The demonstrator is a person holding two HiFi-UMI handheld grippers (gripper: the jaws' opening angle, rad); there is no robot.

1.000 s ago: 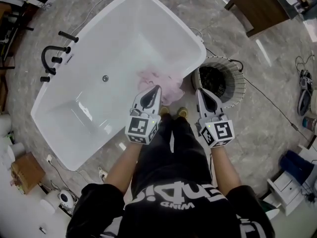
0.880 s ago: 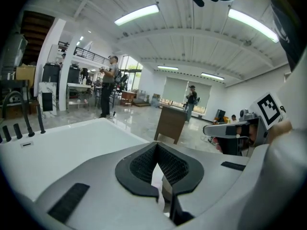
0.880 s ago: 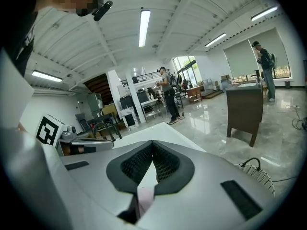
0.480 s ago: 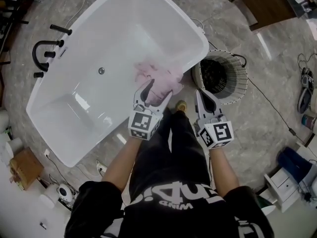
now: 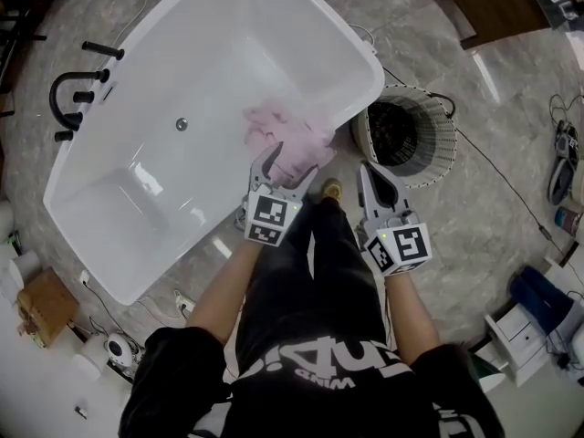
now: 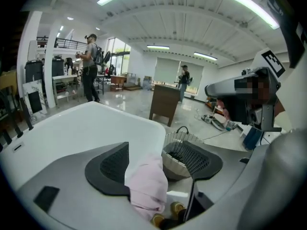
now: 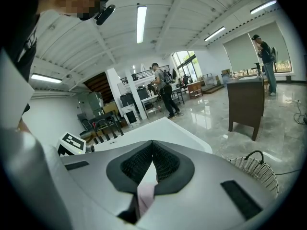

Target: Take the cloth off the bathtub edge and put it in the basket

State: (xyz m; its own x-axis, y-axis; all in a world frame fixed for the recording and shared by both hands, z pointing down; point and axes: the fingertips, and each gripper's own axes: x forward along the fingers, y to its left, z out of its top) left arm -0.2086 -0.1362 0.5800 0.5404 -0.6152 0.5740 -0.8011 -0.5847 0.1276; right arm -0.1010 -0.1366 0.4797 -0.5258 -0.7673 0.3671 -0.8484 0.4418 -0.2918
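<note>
While the cloth (image 5: pixel 285 140) lies draped over the near rim of the tub (image 5: pixel 137 208), most of it inside and one fold hanging over the outer side, the left gripper (image 5: pixel 285 167) is poised at it with jaws spread wide. The left gripper view shows the pink fold between the two pads, but neither pad looks closed on it. The right gripper (image 5: pixel 367 172) is held a little to the right over the floor (image 5: pixel 474 208), its jaws brought together tip to tip on nothing.

By this evidence the task has barely begun: the cloth has not left the rim and no grasp is made. What remains appears to be the whole of it: closing on the fold, lifting it clear of the rim, carrying it right and letting it go in the basket (image 5: pixel 443 144).

That carry looks short. The basket stands on the floor just beside the tub's corner, its mouth open upward and dark inside, with nothing between it and the cloth except the rim itself. The rim is smooth and rounded, so the fabric is unlikely to snag there. The right gripper sits near the basket's near side and may need to give way. A brown cabinet (image 5: pixel 493 3) and the black faucet (image 5: pixel 73 99) stand well apart from the path.
</note>
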